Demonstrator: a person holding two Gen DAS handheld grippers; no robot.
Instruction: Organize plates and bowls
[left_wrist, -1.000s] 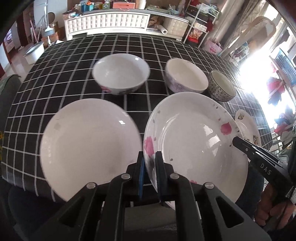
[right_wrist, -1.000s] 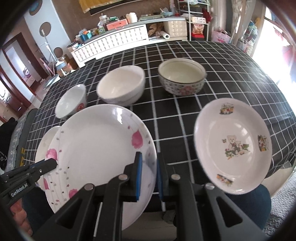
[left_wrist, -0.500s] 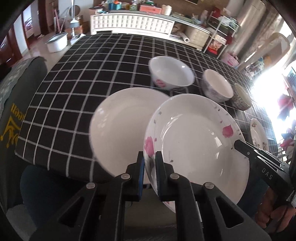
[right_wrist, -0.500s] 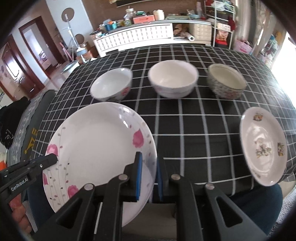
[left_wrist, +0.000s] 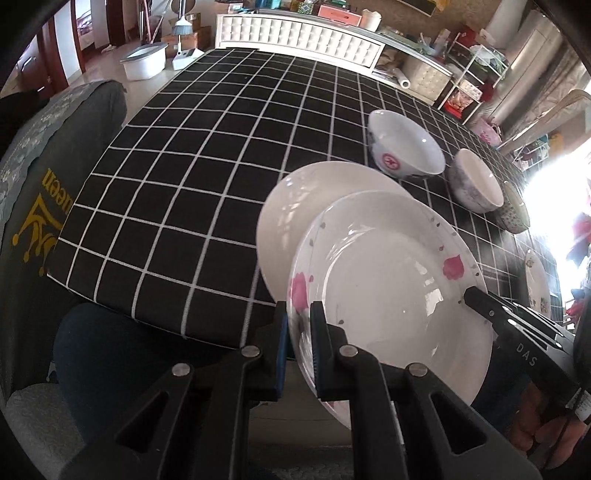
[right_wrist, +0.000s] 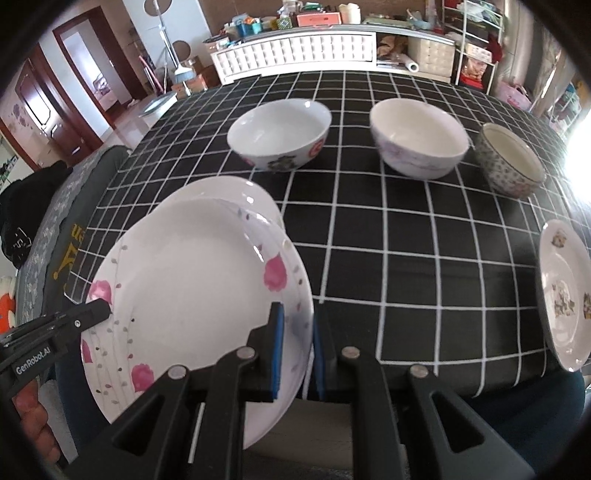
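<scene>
White flowered plate (right_wrist: 192, 291) is held above a plain plate (left_wrist: 295, 206) at the table's (right_wrist: 388, 258) near left edge. Left gripper (left_wrist: 297, 332) and right gripper (right_wrist: 295, 332) have jaws clamped on its opposite rims. Three bowls (right_wrist: 280, 136) sit farther back.

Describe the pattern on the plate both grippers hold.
White plate with pink flowers and small grey leaf specks; clearest in the right wrist view.
</scene>
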